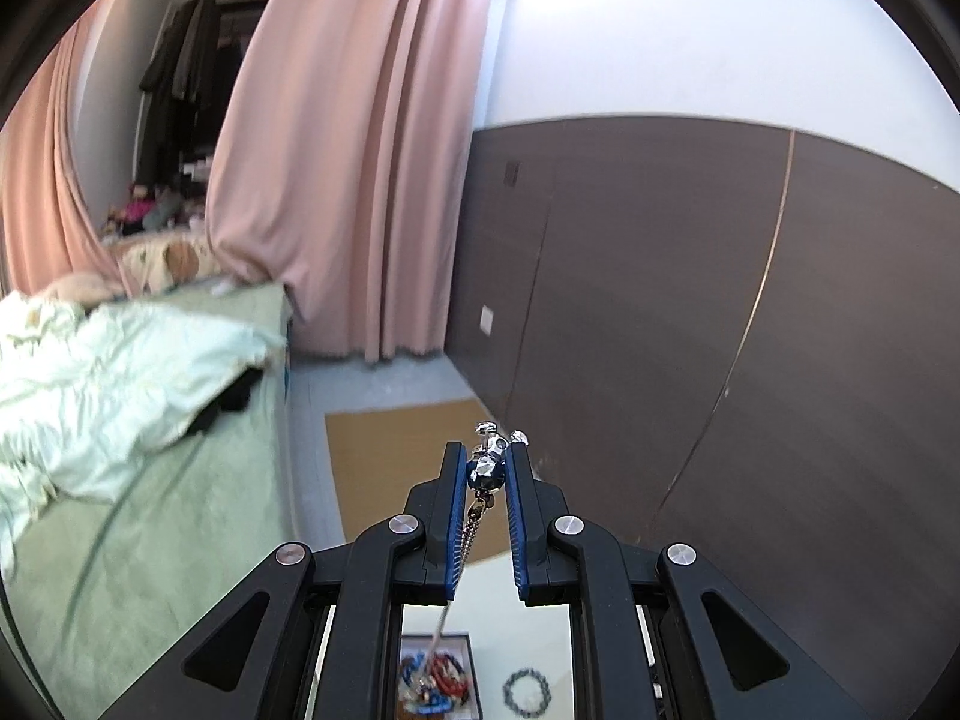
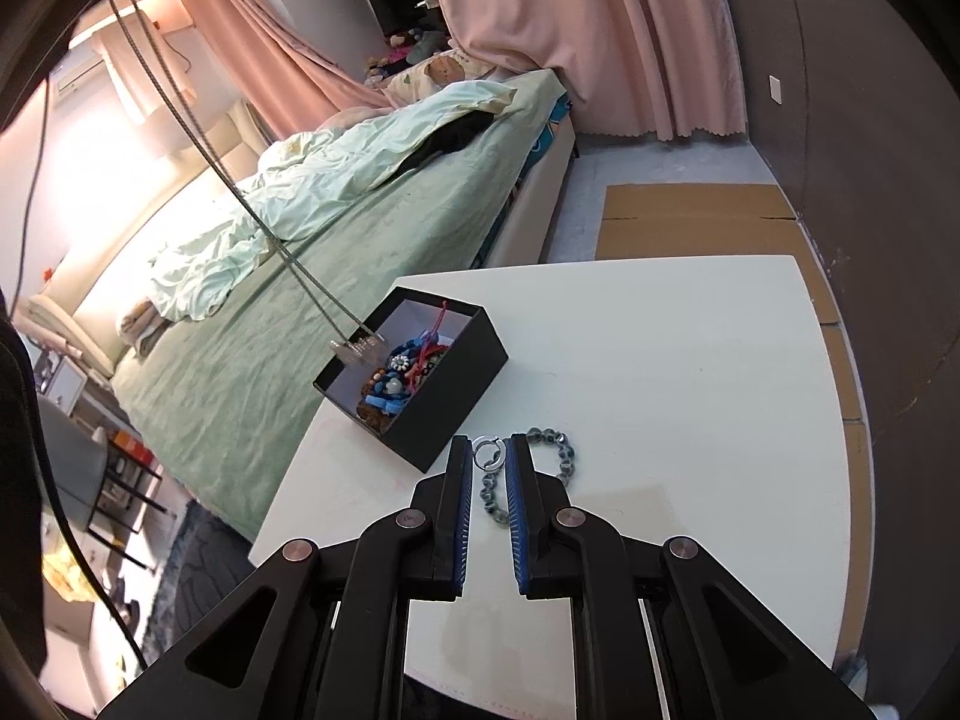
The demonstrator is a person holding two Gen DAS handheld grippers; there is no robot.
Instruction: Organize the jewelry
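**Work Surface and Room**

White table point(image 2: 690, 360), centre frame; green bed point(image 2: 336, 252) and pink curtains point(image 2: 600, 30) behind. Left gripper point(image 1: 487, 471) pinches a necklace pendant point(image 1: 489, 462). Right gripper point(image 2: 489, 459) pinches a beaded bracelet point(image 2: 558, 456) beside the black box point(image 2: 456, 390).

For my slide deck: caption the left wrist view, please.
Left gripper pinches a necklace's blue bead, its chain dangling toward the jewelry box.

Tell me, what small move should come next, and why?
Probably lower the left tongs toward the black box: they pinch a silver necklace whose chain hangs with its pendant dangling over the open box's edge, not yet inside.
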